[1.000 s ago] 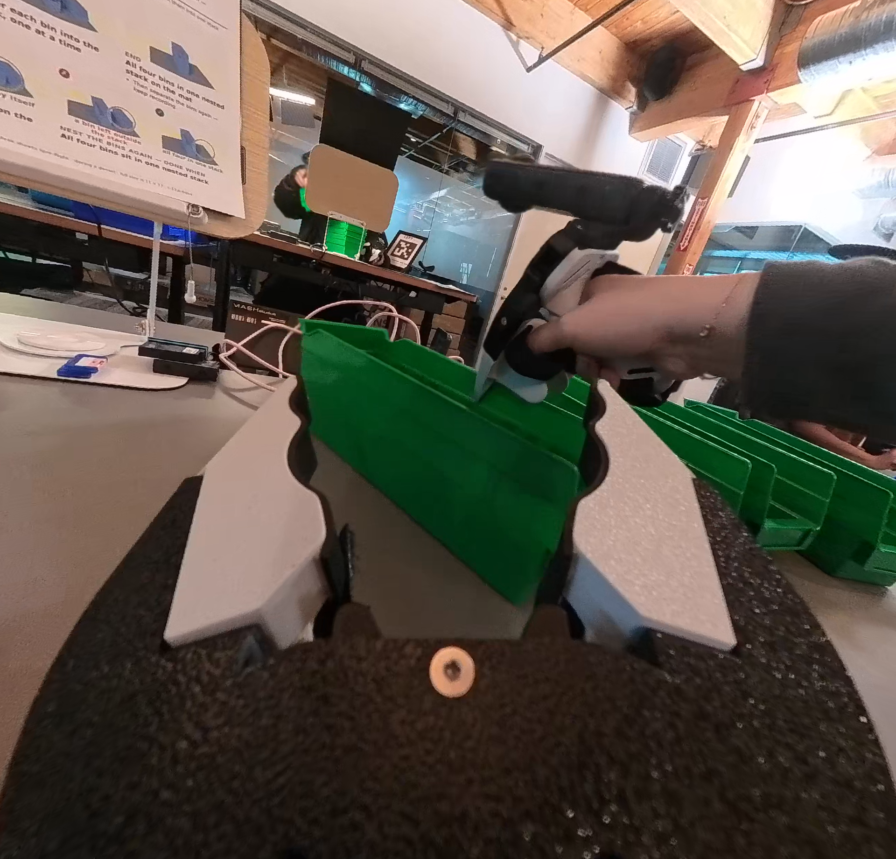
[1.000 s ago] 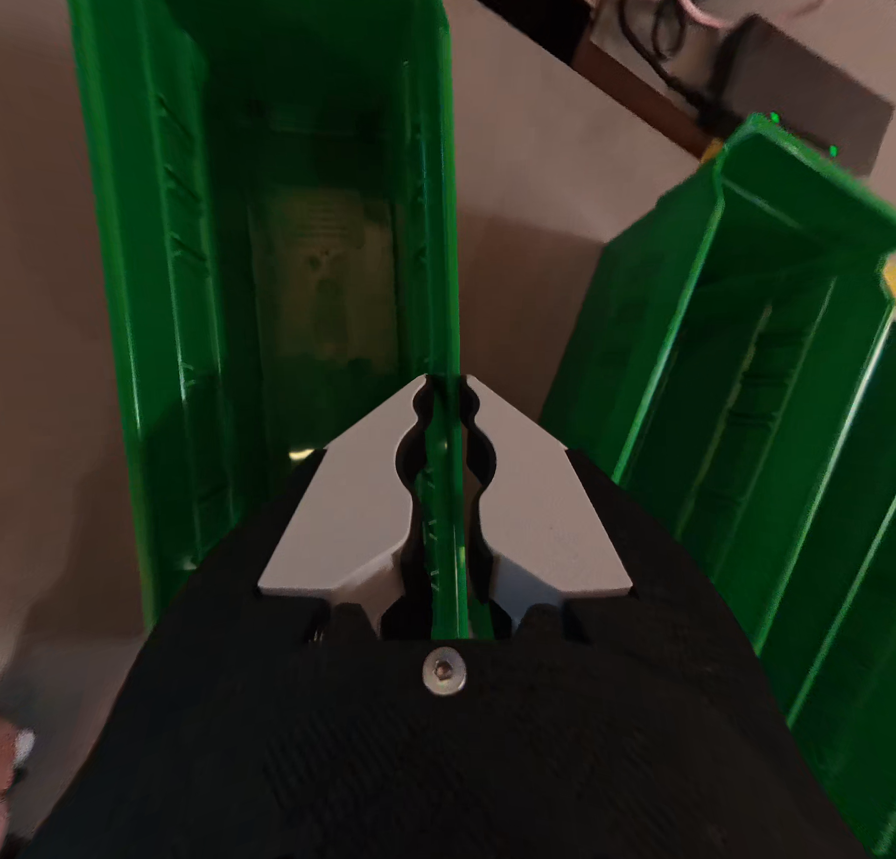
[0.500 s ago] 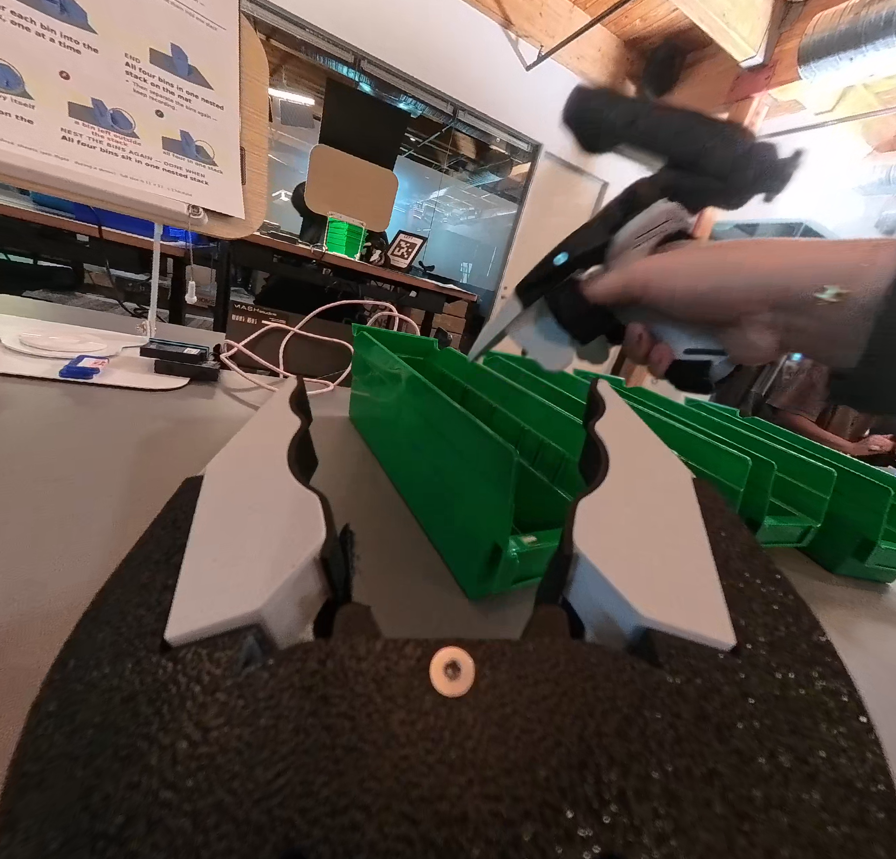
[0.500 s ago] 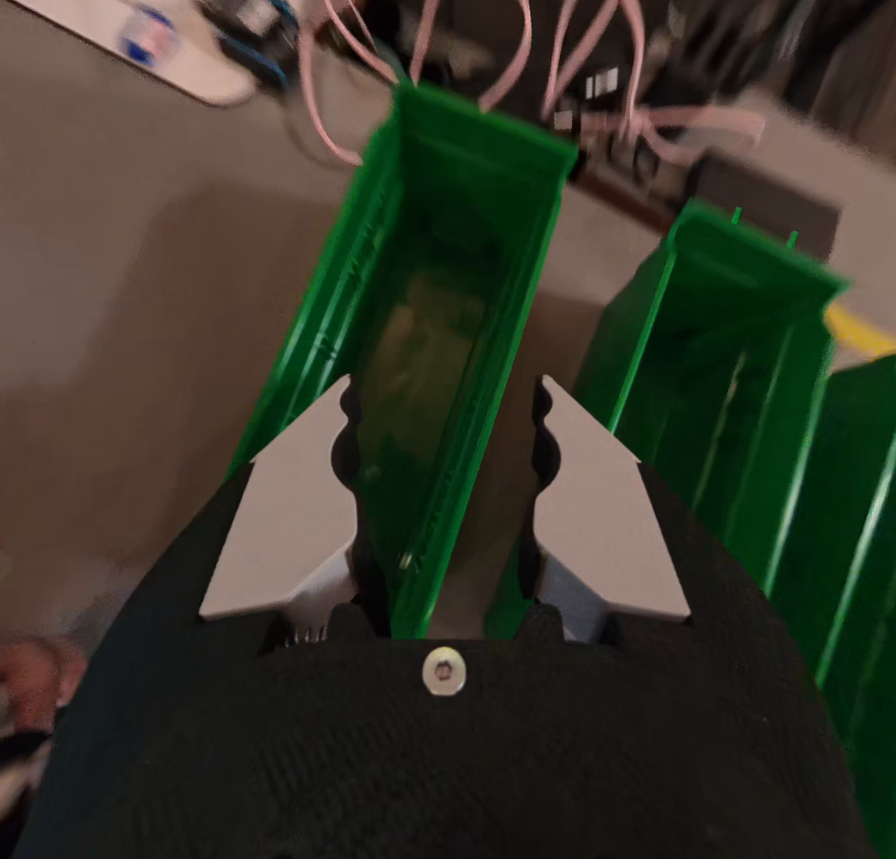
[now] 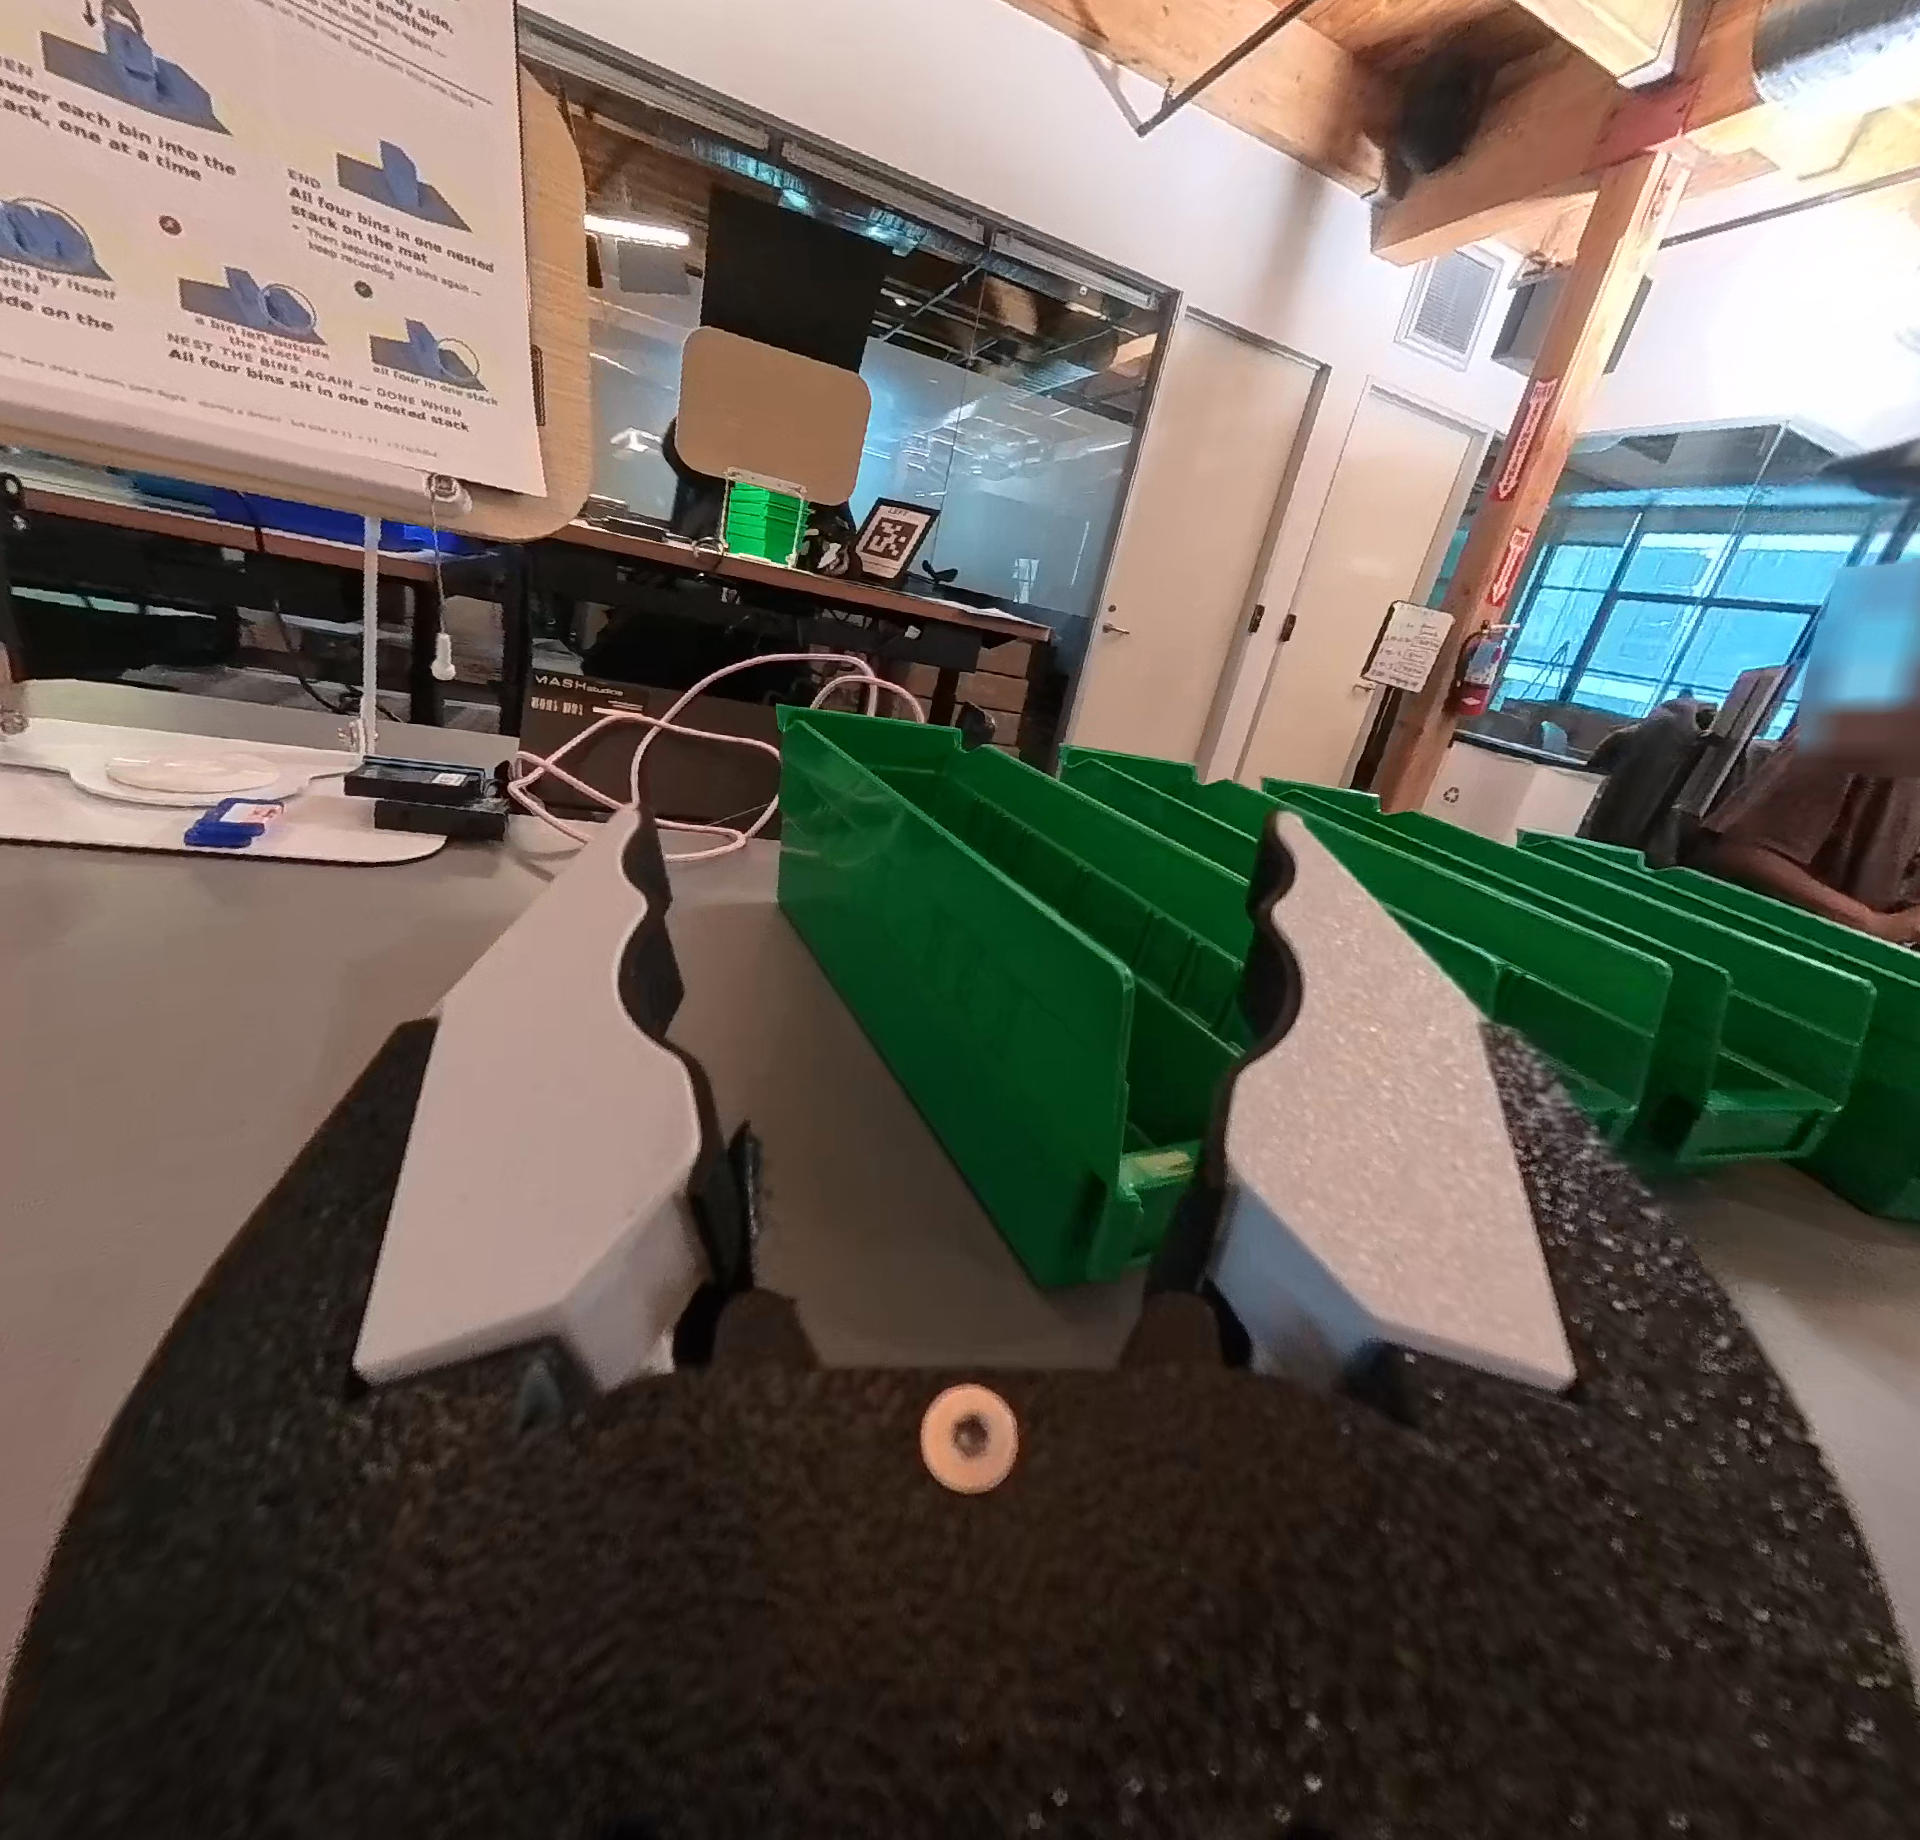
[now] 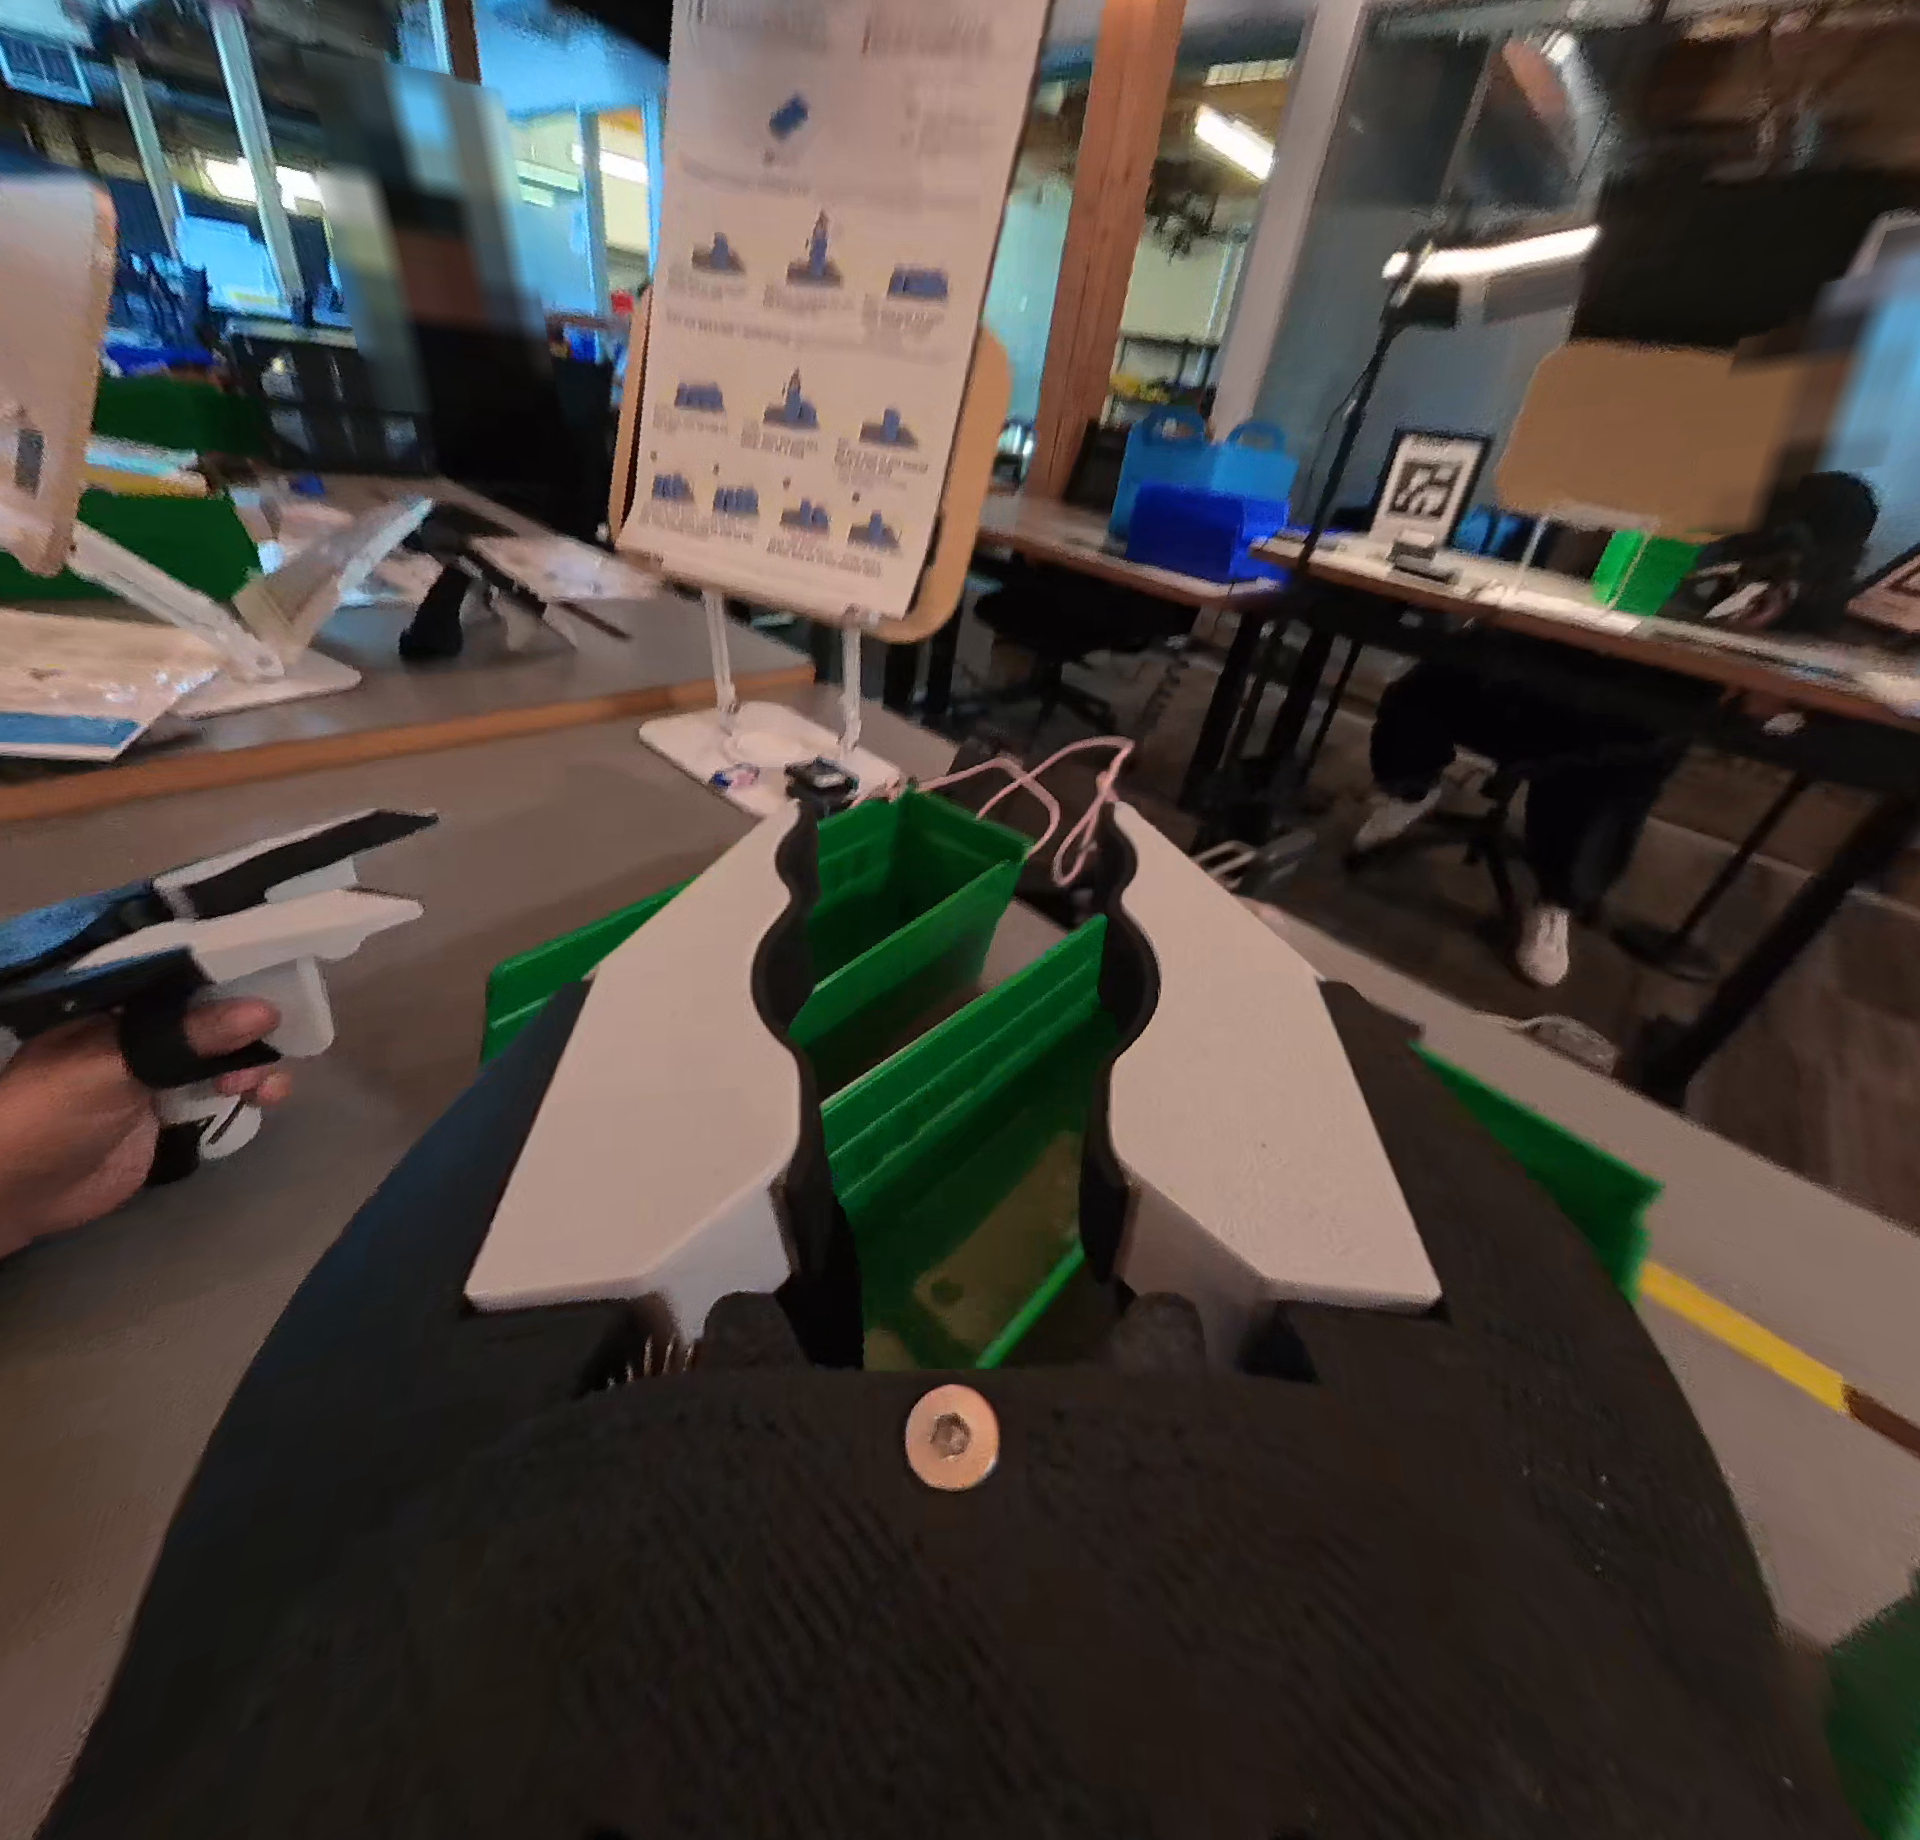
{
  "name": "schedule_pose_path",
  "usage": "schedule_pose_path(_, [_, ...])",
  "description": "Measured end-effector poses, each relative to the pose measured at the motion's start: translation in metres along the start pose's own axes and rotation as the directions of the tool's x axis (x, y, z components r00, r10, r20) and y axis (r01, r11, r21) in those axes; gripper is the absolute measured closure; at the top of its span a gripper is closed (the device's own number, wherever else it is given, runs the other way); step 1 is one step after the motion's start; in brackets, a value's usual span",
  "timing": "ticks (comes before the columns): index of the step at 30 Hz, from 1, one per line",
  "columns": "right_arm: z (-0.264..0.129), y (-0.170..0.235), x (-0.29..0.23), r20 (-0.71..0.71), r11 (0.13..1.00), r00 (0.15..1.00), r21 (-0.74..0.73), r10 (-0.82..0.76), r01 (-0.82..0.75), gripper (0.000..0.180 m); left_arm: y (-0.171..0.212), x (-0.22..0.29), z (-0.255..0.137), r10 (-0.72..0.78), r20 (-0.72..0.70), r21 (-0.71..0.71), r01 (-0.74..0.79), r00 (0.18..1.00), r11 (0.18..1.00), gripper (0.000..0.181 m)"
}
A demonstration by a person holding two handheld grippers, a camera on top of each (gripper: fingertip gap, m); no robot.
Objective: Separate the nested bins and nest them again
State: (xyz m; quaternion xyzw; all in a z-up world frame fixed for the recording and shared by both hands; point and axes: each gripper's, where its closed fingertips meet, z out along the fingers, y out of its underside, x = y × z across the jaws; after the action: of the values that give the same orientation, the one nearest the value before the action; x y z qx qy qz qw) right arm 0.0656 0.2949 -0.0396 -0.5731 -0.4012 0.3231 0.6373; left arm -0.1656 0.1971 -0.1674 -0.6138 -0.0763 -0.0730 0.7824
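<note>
Left gripper (image 5: 961, 969) sits low over the grey table (image 5: 208, 1011), fingers spread wide and gripping nothing. Between them, toward one o'clock, lies the nearest green bin (image 5: 966, 990), flat on the table with its open top up and its near end just inside the right finger (image 5: 1382, 1115). More green bins (image 5: 1558, 959) run side by side at two to three o'clock, each on its own, none inside another. At ten o'clock an instruction sheet (image 5: 260, 180) hangs on a stand; pink cables (image 5: 665, 751) loop at twelve o'clock behind the first bin.

Over to the right wrist view: right gripper (image 6: 956, 855) has its fingers apart too, empty, raised above the bins. In the gap at twelve o'clock the far end of one green bin shows, with the walls of its neighbour (image 6: 966, 1063) just below. The left gripper shows at nine o'clock in the person's hand (image 6: 73, 1115), clear of the bins. The picture is somewhat blurred, so how many bins lie under the right gripper cannot be told
</note>
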Motion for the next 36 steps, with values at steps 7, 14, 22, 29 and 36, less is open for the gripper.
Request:
schedule_pose_path(7, [-0.027, -0.033, 0.082, -0.094, 0.997, 0.995, 0.075, -0.016, 0.023, 0.128, -0.01, 0.002, 0.0, 0.232, 0.088, 0.032, -0.235, 0.969, 0.971, 0.063])
schedule_pose_path(14, [-0.034, -0.04, 0.099, -0.075, 0.996, 0.997, 0.089, -0.011, 0.018, 0.13, -0.005, 0.002, 0.002, 0.233, 0.085, 0.01, -0.235, 0.969, 0.972, 0.067])
schedule_pose_path(22, [-0.042, -0.049, 0.125, -0.055, 0.976, 0.995, 0.207, 0.087, -0.074, 0.133, 0.004, 0.018, 0.001, 0.442, 0.106, -0.05, -0.439, 0.891, 0.897, 0.069])
schedule_pose_path(29, [-0.044, -0.041, 0.148, 0.057, 0.92, 0.954, 0.252, 0.296, -0.3, 0.132, 0.007, 0.01, -0.004, 0.47, 0.149, -0.088, -0.462, 0.87, 0.882, 0.072])
schedule_pose_path(36, [-0.08, -0.06, 0.16, -0.055, 0.922, 0.971, 0.331, 0.232, -0.201, 0.132, 0.011, 0.007, -0.003, 0.35, 0.109, -0.083, -0.342, 0.931, 0.936, 0.071])
